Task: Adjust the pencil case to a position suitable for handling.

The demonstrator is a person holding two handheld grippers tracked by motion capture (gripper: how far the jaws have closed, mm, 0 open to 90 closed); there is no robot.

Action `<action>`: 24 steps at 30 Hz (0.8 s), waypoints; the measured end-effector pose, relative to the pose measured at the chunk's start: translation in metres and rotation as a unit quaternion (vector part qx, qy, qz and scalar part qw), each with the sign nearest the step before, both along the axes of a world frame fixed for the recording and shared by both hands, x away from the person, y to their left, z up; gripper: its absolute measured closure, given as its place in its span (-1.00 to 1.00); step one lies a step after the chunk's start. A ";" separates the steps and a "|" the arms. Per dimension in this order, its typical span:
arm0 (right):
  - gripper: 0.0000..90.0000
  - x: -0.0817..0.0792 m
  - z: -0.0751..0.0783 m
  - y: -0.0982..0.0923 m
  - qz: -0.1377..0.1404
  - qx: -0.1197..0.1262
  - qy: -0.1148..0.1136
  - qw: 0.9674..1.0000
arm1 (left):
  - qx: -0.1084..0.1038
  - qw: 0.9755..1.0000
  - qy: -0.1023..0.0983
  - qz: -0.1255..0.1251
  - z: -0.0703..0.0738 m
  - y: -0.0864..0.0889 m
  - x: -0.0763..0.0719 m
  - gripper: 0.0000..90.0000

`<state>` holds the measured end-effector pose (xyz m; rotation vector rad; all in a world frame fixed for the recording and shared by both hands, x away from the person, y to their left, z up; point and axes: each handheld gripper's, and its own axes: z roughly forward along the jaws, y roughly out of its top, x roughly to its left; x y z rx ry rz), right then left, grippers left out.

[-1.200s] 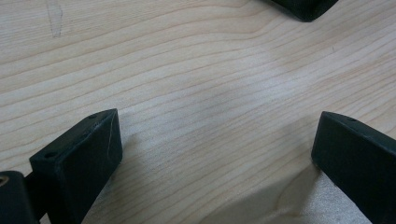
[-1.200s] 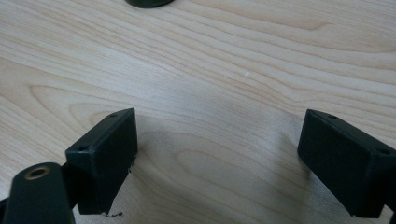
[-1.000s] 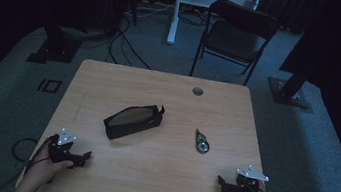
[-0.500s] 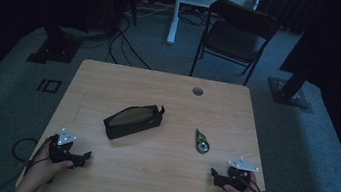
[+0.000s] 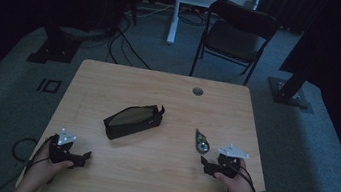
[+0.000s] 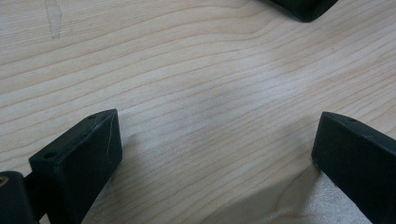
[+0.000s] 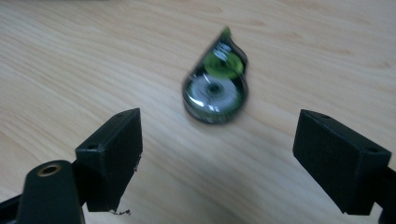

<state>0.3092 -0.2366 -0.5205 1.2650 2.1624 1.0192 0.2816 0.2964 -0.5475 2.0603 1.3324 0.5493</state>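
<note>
A small teardrop-shaped correction tape dispenser with green and clear wheels lies flat on the wooden table, right of centre. My right gripper sits just short of it, open, and the right gripper view has the dispenser ahead of the spread jaws, untouched. A dark pencil pouch with an olive side lies mid-table. My left gripper rests near the front left edge, open over bare wood, and a corner of the pouch peeks in at the top of the left gripper view.
A round grommet hole sits near the table's far edge. Beyond the table stand a black folding chair, a white desk leg and floor cables. Bare wood lies between the two grippers.
My right gripper has slid left and forward along the front edge toward the correction tape. The left gripper, pouch and dispenser have stayed put.
</note>
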 end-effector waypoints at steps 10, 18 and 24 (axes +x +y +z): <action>-0.65 0.019 0.007 0.028 0.027 0.011 -0.009 1.000 | 0.001 1.000 0.000 0.000 0.000 0.000 0.000 -0.95; -0.55 0.038 0.014 0.060 0.047 0.029 -0.016 0.998 | 0.000 1.000 0.000 0.000 0.000 0.000 0.000 -0.95; -0.52 0.050 0.015 0.080 0.059 0.024 -0.021 0.998 | 0.000 1.000 0.000 0.000 0.000 0.000 0.000 -0.95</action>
